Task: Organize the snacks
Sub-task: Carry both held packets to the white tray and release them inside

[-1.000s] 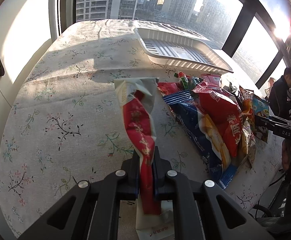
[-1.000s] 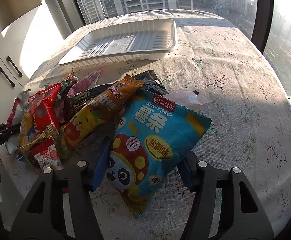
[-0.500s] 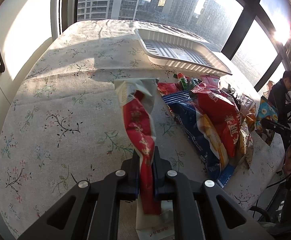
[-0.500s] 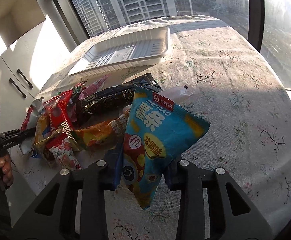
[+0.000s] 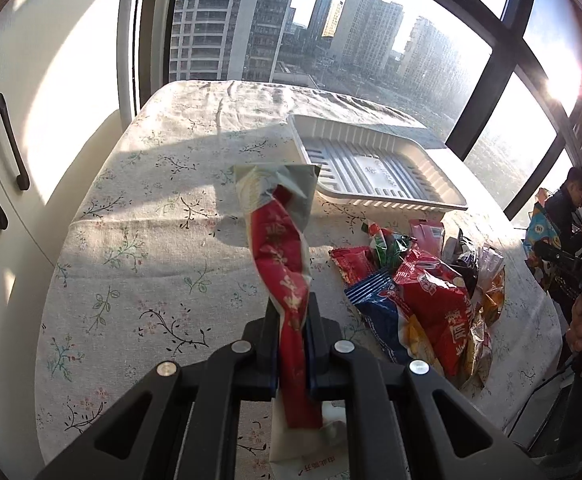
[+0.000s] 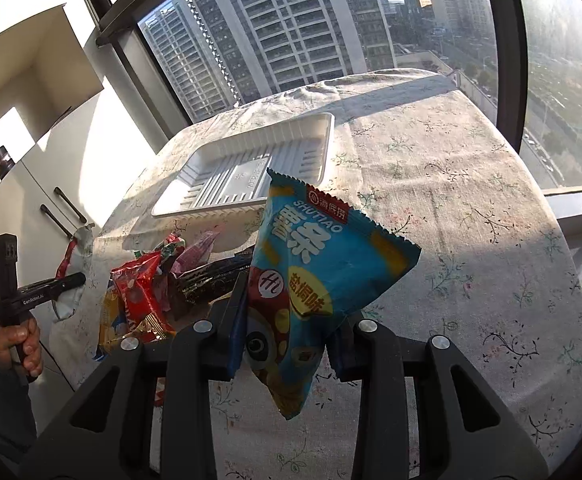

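Your left gripper (image 5: pixel 293 320) is pressed tight on a red and white snack packet (image 5: pixel 281 264), pinched low on its length so the crumpled top stands up above the jaws and clear of the floral tablecloth (image 5: pixel 139 240). Your right gripper (image 6: pixel 287 320) pinches a blue chip bag (image 6: pixel 315 264) by its lower part, so the bag puffs out and its top corner stands up in front of the tray. Both packets are held off the table, which suits carrying them over the snack pile (image 5: pixel 419 296) without dragging others along. The white ribbed tray (image 6: pixel 251 168) sits beyond the pile, apparently empty, though its near corner is hidden behind the blue bag. It looks like the intended home for both packets.
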The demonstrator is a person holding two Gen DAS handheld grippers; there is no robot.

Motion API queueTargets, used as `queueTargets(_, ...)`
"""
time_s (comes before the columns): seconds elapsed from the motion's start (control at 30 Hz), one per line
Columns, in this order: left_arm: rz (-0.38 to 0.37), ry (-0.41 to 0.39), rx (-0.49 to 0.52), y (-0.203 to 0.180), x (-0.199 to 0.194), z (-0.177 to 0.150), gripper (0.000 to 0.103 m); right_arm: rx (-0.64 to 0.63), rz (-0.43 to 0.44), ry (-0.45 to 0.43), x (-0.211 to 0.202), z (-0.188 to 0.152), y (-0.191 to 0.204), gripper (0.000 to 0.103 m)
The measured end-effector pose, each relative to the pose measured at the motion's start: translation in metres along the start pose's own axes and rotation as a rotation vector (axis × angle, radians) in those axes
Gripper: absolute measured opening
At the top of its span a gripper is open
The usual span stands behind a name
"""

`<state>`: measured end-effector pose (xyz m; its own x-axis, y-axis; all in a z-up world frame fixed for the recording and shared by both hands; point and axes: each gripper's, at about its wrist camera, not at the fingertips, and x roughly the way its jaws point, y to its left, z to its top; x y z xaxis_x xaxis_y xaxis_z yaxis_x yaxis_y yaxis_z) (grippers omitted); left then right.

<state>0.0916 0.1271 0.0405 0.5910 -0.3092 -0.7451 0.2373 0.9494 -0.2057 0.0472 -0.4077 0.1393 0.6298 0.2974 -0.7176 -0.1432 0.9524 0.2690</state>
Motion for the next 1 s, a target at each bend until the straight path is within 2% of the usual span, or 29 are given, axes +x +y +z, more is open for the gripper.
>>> queueTargets(0.2, -0.017, -0.021, 0.098, -0.031, 0.019, 0.076, 0.01, -0.043, 0.052, -0.01, 0.031, 0.074, 0.004, 0.03)
queueTargets(0.3, -0.04, 0.004, 0.108, -0.045, 0.047, 0.117, 0.01, -0.064, 0.076, 0.011, 0.056, 0.112, 0.011, 0.03)
queueTargets(0.43, -0.027, 0.042, 0.128, -0.061, 0.092, 0.149, 0.01, -0.092, 0.043, 0.065, 0.1, 0.146, 0.016, 0.03)
queueTargets(0.7, 0.002, 0.143, 0.17, -0.085, 0.164, 0.171, 0.01, -0.116, 0.015, 0.187, 0.179, 0.161, 0.024, 0.03)
queueTargets(0.83, 0.011, 0.197, 0.192, -0.092, 0.19, 0.169, 0.01, -0.114, 0.011, 0.24, 0.207, 0.16, 0.025, 0.03)
queueTargets(1.0, 0.031, 0.243, 0.201, -0.095, 0.212, 0.164, 0.013, -0.121, -0.035, 0.285, 0.231, 0.155, 0.021, 0.032)
